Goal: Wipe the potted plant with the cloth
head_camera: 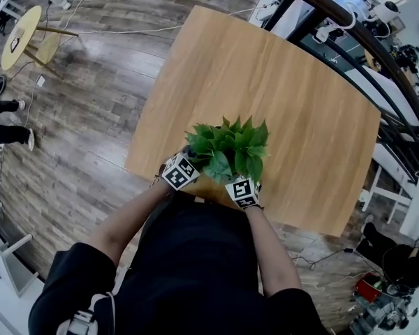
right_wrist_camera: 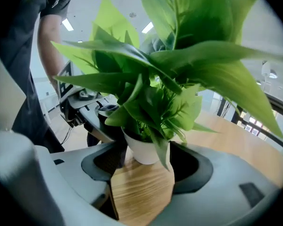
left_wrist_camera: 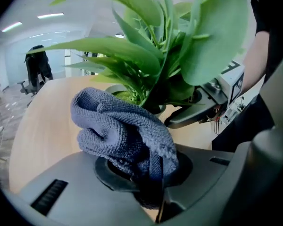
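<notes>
Potted plant: the potted plant [head_camera: 230,149] is standing low in the centre of the head view, close to the near edge of the counter [head_camera: 265,75]; its leaves are spreading over a white pot [right_wrist_camera: 143,150].
Cloth: a grey-blue cloth [left_wrist_camera: 119,128] is bunching up in the lower middle of the left gripper view, just beside the leaves; whether it is touching them I cannot tell.
Left tongs: the left tongs [left_wrist_camera: 148,175] are clamping down on the cloth, with a fold pinched between the pads.
Right tongs: the right tongs [right_wrist_camera: 142,175] are gaping apart, with bare wood showing between the pads and the pot sitting at their far tips; no firm contact is showing.
Placement: in the head view the two tongs are flanking the plant, left tongs [head_camera: 181,171] at its lower left, right tongs [head_camera: 243,191] at its lower right.
Background: a person [left_wrist_camera: 38,68] is standing at the upper left of the left gripper view.
</notes>
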